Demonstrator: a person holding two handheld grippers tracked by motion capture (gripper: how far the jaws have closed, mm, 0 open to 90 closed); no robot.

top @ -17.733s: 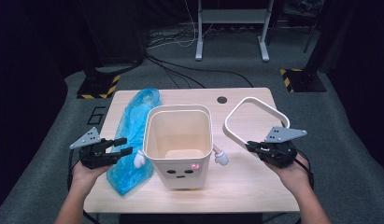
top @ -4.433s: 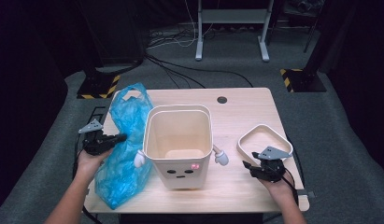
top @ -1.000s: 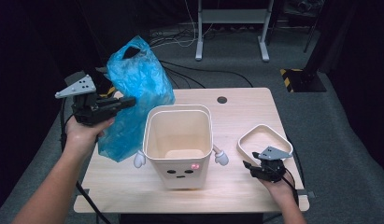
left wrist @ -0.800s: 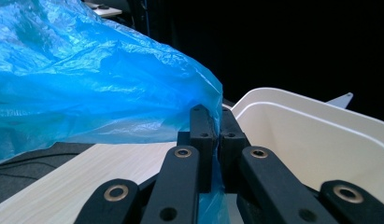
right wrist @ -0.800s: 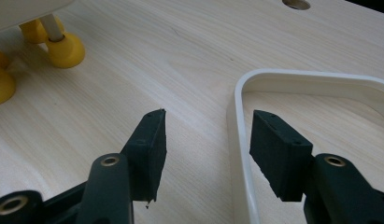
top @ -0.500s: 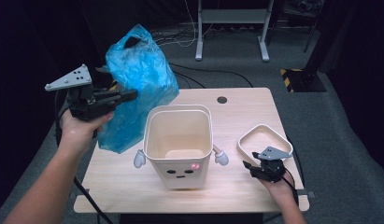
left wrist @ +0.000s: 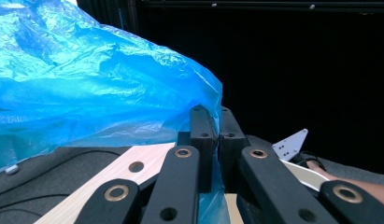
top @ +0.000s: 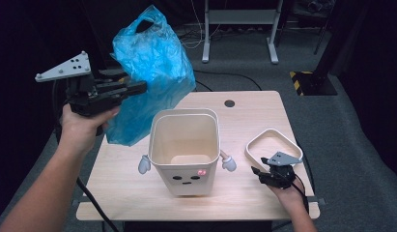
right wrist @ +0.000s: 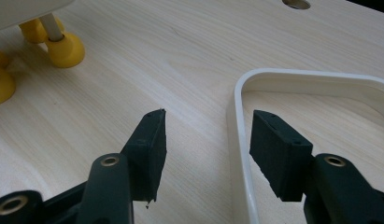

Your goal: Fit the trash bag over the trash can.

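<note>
High view: left tool [top: 138,88] clamped on blue bag [top: 152,67], up and left of bin [top: 185,147]; right tool [top: 258,174] open around ring rim [top: 273,134].

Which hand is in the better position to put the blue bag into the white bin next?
Left. The left tongs are shut on the blue bag, lifted beside the white bin. The right tongs are open astride the white ring.

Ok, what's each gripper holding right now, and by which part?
The left gripper is shut on the blue plastic bag, pinching its side film. The right gripper is open, astride the white ring's rim, holding nothing.
</note>
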